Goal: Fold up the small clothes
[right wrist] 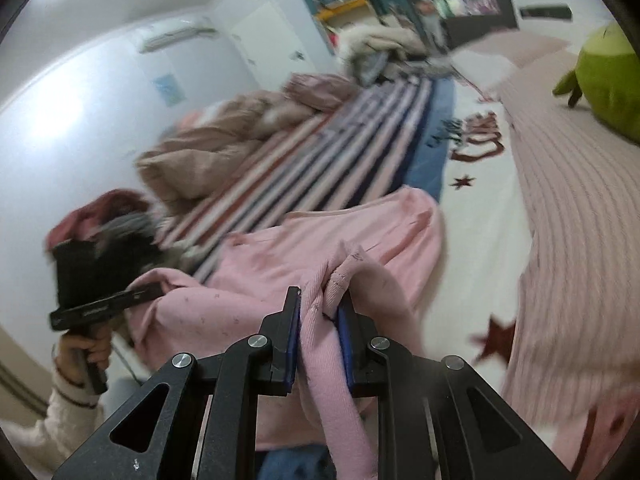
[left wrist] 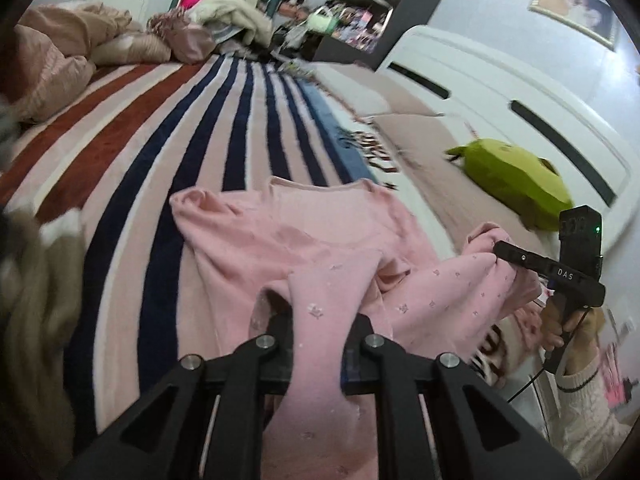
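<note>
A small pink garment (left wrist: 304, 236) lies on the striped bedspread, its near edge lifted off the bed. My left gripper (left wrist: 320, 324) is shut on one bunched corner of it, and the cloth hangs between the fingers toward the camera. In the right wrist view the same pink garment (right wrist: 320, 236) stretches across the bed, and my right gripper (right wrist: 320, 304) is shut on a gathered ribbed edge between the blue pads. Each gripper shows in the other's view: the right gripper (left wrist: 500, 249) at the right, the left gripper (right wrist: 158, 290) at the left, both clamped on the cloth.
The striped bedspread (left wrist: 208, 128) runs away from me. A crumpled beige duvet (left wrist: 68, 52) lies at the far left, a green plush toy (left wrist: 516, 176) by the white headboard (left wrist: 500, 92). More clothes (left wrist: 28, 288) are heaped at the left edge. A hand (left wrist: 560, 324) holds the right gripper's handle.
</note>
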{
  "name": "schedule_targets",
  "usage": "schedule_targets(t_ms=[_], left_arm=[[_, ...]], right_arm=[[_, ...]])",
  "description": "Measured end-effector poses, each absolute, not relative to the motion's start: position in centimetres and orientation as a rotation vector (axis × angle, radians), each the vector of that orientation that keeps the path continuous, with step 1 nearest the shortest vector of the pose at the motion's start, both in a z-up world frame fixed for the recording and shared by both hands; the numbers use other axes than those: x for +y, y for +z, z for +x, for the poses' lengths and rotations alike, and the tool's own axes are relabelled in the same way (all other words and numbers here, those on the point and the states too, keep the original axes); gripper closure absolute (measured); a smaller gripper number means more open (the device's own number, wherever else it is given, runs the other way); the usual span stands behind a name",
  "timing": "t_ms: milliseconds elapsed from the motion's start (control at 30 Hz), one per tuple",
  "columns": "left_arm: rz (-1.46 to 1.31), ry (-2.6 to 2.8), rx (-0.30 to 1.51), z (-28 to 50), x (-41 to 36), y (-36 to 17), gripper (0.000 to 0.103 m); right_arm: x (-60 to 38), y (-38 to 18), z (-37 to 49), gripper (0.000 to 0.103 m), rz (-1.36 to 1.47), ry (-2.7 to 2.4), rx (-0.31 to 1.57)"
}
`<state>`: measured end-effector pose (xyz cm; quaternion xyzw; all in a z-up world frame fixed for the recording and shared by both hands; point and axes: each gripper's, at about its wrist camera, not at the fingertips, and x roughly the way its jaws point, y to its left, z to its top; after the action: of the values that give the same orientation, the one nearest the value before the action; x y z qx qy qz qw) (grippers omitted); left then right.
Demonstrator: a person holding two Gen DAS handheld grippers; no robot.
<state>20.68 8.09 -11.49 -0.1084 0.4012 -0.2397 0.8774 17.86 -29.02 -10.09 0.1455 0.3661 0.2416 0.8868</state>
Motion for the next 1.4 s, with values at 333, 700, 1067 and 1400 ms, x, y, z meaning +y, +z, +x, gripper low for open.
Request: schedule_targets(t_ms=[333, 700, 1067, 1400], left_arm=[[-0.178, -0.507, 1.013, 30.2, 6.3, -17.2, 0.059], [-0.093, -0.522, 0.963, 21.9, 6.9, -13.4, 0.016], [-0.2, -0.505, 1.001, 16.4, 6.8, -17.2, 0.019], [-0.128, -0.478, 0.85, 15.3, 6.3, -12.8, 0.1]], right_arm=[[-27.9, -15.4, 28.0, 0.082, 0.245, 0.406, 0.98], [-30.0, -12.3, 23.3, 0.039, 0.148, 0.43, 0.973], [-30.7, -15.2, 19.6, 0.054, 0.153, 0.337, 0.899], [-30.0, -12.8, 19.0, 0.1, 0.187, 0.341, 0.746]])
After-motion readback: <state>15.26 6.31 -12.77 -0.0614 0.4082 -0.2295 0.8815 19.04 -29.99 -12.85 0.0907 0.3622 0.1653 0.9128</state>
